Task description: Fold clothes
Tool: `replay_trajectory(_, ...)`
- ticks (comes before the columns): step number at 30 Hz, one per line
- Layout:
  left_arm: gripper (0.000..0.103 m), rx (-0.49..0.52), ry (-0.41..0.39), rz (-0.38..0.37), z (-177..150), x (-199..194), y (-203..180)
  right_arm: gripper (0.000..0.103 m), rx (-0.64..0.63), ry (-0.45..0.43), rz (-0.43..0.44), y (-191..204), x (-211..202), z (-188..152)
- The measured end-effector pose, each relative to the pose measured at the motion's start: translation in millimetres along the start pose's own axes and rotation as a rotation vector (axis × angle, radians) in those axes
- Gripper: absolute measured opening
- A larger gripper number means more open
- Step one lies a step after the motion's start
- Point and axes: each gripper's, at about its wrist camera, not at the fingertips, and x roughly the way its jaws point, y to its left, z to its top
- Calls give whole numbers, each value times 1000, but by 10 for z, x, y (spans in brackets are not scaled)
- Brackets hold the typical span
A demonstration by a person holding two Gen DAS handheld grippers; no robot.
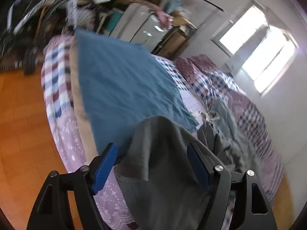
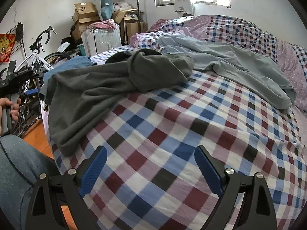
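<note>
A dark grey garment (image 1: 159, 163) lies crumpled at the bed's edge, and a fold of it hangs loose between the wide-apart fingers of my left gripper (image 1: 151, 147). The pads do not press on it, so the left gripper is open. The same grey garment (image 2: 92, 88) spreads over the checked sheet (image 2: 172, 134) in the right wrist view. A blue garment (image 1: 119, 80) lies flat beyond it. A pale grey-blue garment (image 2: 239, 63) sprawls farther back. My right gripper (image 2: 151, 150) is open over bare sheet, with nothing between its fingers.
A crumpled checked duvet (image 2: 239, 26) fills the far side of the bed. A bicycle (image 2: 38, 57), cardboard boxes (image 2: 84, 13) and a clothes rail crowd the wall beyond. Orange wooden floor (image 1: 19, 115) runs beside the bed. A person's hand (image 2: 11, 105) shows at the left edge.
</note>
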Motion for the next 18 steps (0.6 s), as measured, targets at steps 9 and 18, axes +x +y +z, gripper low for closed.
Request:
replay_trajectory(9,41,115,188,158,2,389,-34,95,-11,-5,29,34,56,63)
replay_trajectory(18,9,-115,-11,259,100,12,486,95,-13,-6,44,46,71,81)
